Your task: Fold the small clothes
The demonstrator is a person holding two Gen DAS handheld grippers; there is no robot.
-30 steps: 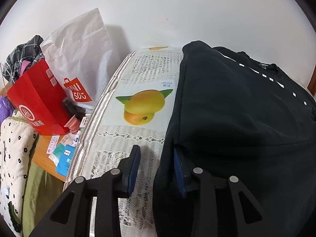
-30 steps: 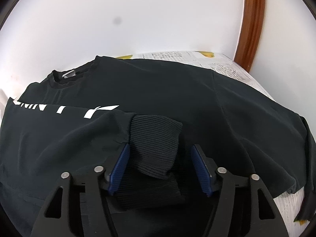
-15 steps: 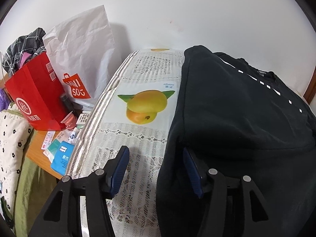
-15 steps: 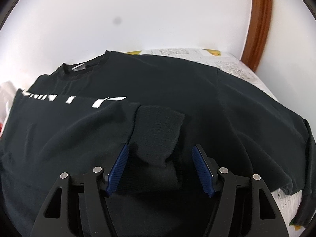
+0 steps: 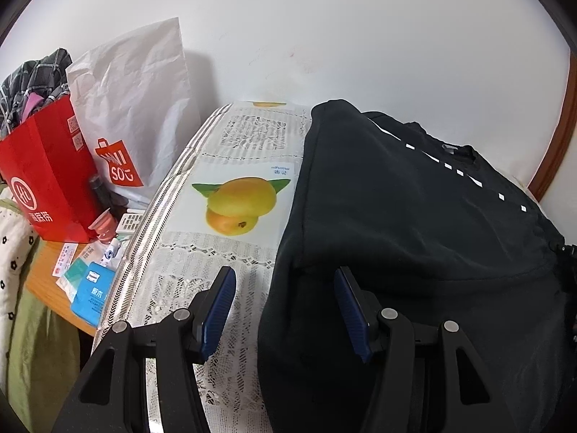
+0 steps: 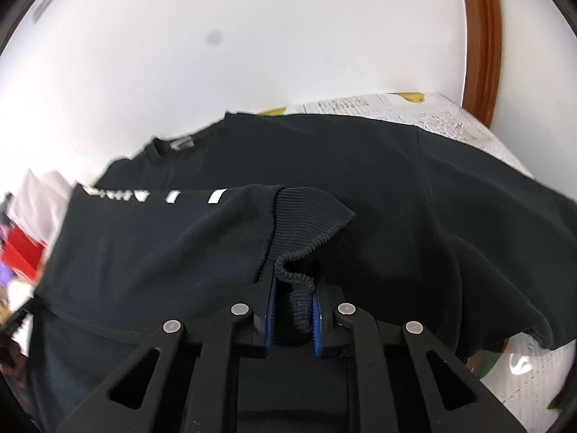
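- Right tongs (image 6: 293,319) pinched tight on ribbed cuff (image 6: 306,223); only the bunched edge is held, so a tug might slip it free.
- Left tongs (image 5: 285,310) spread wide, straddling the edge of the black sweatshirt (image 5: 414,223) on the tabletop (image 5: 202,263); closing could snag the lace cloth.
- Sleeve folded across the chest; dragging could undo it.

Plain white wall (image 5: 324,36) behind, brown wooden frame (image 6: 483,36) at right, lace-patterned tablecloth (image 5: 187,278) below.
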